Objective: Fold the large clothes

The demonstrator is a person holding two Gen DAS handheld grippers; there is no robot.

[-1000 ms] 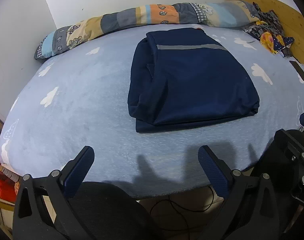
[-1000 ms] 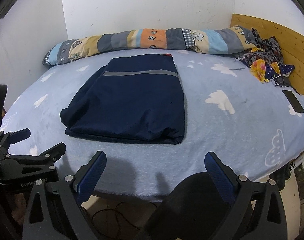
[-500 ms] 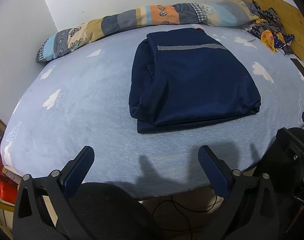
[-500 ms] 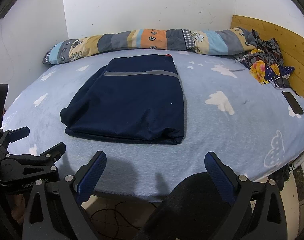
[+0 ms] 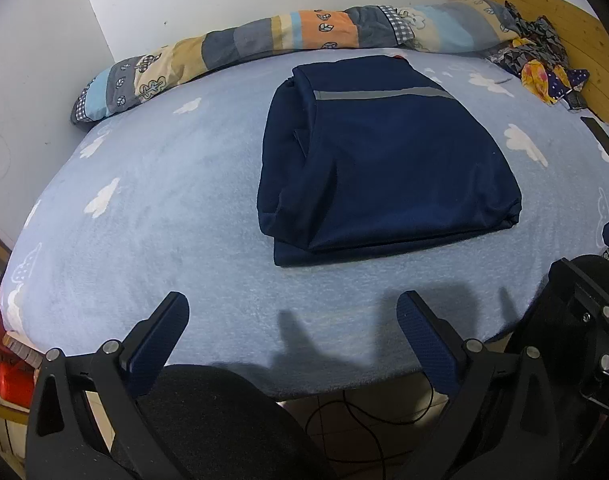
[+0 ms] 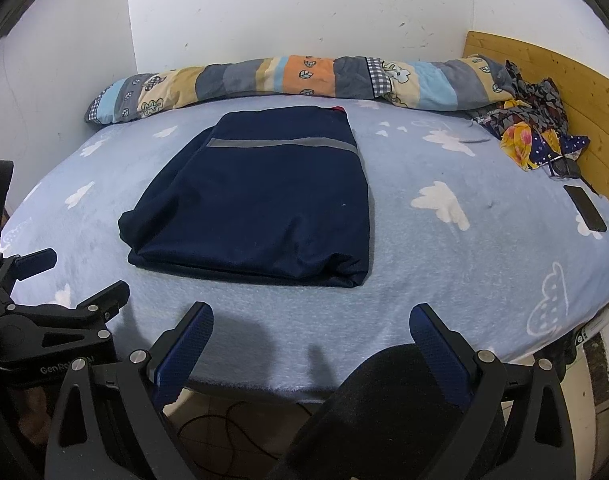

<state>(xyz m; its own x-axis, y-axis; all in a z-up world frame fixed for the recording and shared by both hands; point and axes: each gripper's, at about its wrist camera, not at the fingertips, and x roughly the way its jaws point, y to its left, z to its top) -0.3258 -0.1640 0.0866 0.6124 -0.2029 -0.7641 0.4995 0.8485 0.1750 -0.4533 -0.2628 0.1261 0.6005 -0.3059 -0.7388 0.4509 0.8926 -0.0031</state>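
Cloth nearly everywhere, all matt.
Folded navy garment [image 5: 388, 160]: smooth knit, duller grey stripe [image 5: 384, 94]. Bedsheet [image 5: 152, 216]: fuzzy fleece. Headboard [image 6: 544, 76]: bare wood. My finger pads [image 6: 182, 354]: blue dimpled rubber, frames black matt plastic.

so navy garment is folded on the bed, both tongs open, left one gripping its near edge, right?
Not quite: the left tongs grip nothing. The left wrist view shows them open, short of the folded navy garment on the bed. Right tongs open too.

Navy garment [image 5: 388, 160] with grey stripe; pale-blue sheet [image 5: 164, 208] with white clouds; patchwork pillow [image 6: 288, 80].
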